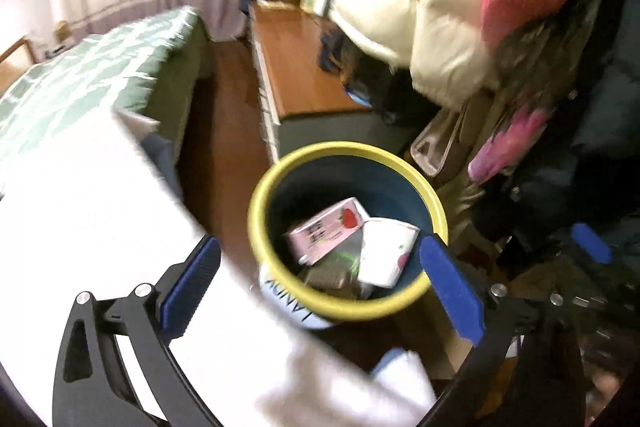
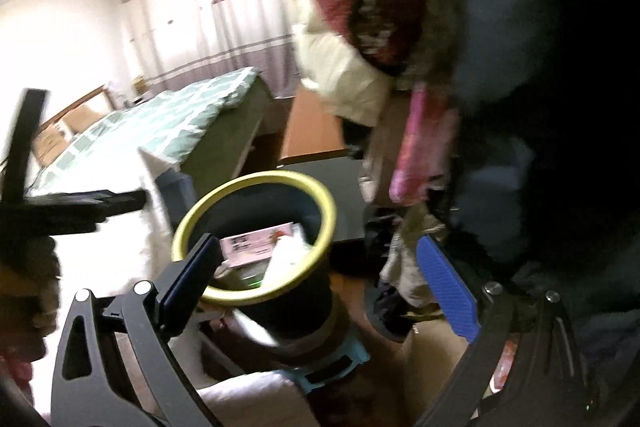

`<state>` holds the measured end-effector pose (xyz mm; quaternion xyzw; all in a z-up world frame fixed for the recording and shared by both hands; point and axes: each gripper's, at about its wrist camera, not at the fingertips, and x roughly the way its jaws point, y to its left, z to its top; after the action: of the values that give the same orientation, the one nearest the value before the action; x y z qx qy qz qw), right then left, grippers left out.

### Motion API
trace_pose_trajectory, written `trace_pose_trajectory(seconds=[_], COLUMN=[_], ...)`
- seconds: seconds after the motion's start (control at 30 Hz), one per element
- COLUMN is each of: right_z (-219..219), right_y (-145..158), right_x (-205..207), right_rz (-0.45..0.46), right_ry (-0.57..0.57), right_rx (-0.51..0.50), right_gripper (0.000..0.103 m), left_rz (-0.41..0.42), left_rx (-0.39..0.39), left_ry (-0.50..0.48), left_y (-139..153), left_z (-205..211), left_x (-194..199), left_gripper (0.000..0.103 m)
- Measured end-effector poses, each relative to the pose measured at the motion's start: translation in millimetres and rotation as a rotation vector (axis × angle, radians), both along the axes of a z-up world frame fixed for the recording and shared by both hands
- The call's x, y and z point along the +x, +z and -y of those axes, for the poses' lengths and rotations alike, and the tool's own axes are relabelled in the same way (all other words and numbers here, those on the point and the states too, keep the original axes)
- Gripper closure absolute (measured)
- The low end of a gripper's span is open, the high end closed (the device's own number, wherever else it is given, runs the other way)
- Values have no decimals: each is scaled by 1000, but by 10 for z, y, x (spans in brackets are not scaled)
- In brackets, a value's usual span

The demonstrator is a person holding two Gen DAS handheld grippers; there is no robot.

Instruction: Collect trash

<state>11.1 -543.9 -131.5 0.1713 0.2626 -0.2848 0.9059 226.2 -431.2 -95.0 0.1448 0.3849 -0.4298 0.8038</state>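
Observation:
A dark blue bin with a yellow rim [image 1: 260, 187] stands below my left gripper [image 1: 320, 241]. In the bin lie a pink strawberry carton [image 1: 326, 229] and a white paper cup [image 1: 386, 251] on some darker scraps. The left gripper's blue pads are spread wide over the bin's mouth and hold nothing. In the right wrist view the same bin's rim [image 2: 188, 223] sits just beyond my right gripper [image 2: 316, 239], which is also wide open and empty. One blue pad [image 1: 592, 243] of the right gripper shows at the right edge of the left wrist view.
A white tabletop [image 1: 80, 219] lies left of the bin. Behind are a bed with a green cover [image 1: 80, 79] and a wooden desk [image 1: 304, 67]. Hanging coats [image 1: 420, 7] crowd the right side. The bin rests on a blue stool [image 2: 344, 359].

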Motion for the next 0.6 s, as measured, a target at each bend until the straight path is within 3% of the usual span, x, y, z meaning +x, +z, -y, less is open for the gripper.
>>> trace_pose_trajectory(seconds=[0.17,0.37,0.47,0.6], right_z=[-373,-938,-1183,-1425], right_y=[-17,76,139,229], right_x=[194,332,345,256], right_rz=[-16,-27,-33,-24], right_ry=[140,312,378,424], right_rx=[-1,-48,-82,-109], right_gripper=[9,8,8,8], left_rz=[86,165,221,271], left_rx=[-95,-129,-138,-168], left_ry=[212,497,610,679], left_y=[385,508,558,601], left_z=[-1192,-2391,-2872,-3270], left_x=[-353,-784,-1049,-1377], left_gripper=[5,5,5,5])
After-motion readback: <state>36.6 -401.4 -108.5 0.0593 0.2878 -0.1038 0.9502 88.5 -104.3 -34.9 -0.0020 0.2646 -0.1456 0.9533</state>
